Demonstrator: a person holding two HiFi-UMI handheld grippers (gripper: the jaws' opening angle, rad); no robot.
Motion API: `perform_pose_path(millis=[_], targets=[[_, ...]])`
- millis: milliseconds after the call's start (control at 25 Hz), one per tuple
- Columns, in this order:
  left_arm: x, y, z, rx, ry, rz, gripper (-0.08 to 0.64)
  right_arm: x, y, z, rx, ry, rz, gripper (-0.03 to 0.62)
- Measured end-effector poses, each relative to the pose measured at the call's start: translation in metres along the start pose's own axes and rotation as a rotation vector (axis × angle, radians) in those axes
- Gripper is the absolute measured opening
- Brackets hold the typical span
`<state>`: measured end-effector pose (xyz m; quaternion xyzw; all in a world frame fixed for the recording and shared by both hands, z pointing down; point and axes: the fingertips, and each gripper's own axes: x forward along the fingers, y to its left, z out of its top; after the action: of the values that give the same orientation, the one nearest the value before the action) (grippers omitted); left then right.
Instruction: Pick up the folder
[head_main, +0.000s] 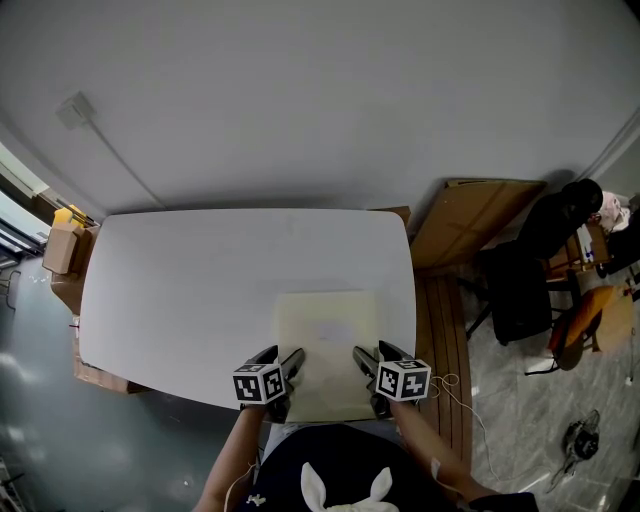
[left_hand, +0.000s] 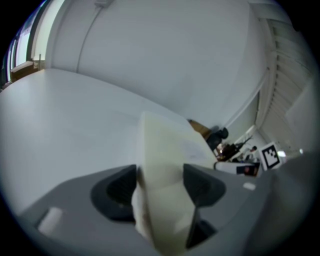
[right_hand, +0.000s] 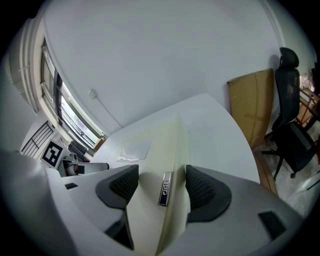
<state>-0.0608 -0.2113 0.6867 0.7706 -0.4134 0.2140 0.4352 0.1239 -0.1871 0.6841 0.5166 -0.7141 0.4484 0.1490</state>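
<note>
Head view showed the cream folder (head_main: 328, 335) lying flat on the white table (head_main: 200, 280), at the near edge right in front of you. Its near side seemed to jut slightly past the table's rim. Its longer side looked to run straight away from you toward the wall, though it was close to square.

Your left gripper (head_main: 288, 372) sat at the near left corner and your right gripper (head_main: 362, 368) at the near right corner. Both pointed forward along that long side, about level with each other, so neither was the nearer one.

Left gripper view had the folder's edge standing between the jaws, with both pads pressed against it. That gripper was clamped on the folder. Right gripper view showed the same thing: the jaws were closed on the folder's edge, just beside a small metal badge (right_hand: 164, 189).

The lift likely turned on this symmetry. With both holds on the near side and the whole sheet stretching away from you, the far end would probably droop unless you raised both grippers together and evenly.
</note>
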Motion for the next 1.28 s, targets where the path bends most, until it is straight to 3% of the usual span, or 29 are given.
perform_pose_path(millis=[880,1280], targets=[[0.0048,0.0036,-0.0037,-0.093,-0.017,-0.070,0.296,0.0004,-0.0040,-0.0017,0.071,-0.052,-0.011,0.267],[0.0017,0.0020,-0.0032,-0.095,-0.037,-0.013,0.296,-0.0008,-0.0030,-0.0002,0.104,-0.041,-0.021,0.267]])
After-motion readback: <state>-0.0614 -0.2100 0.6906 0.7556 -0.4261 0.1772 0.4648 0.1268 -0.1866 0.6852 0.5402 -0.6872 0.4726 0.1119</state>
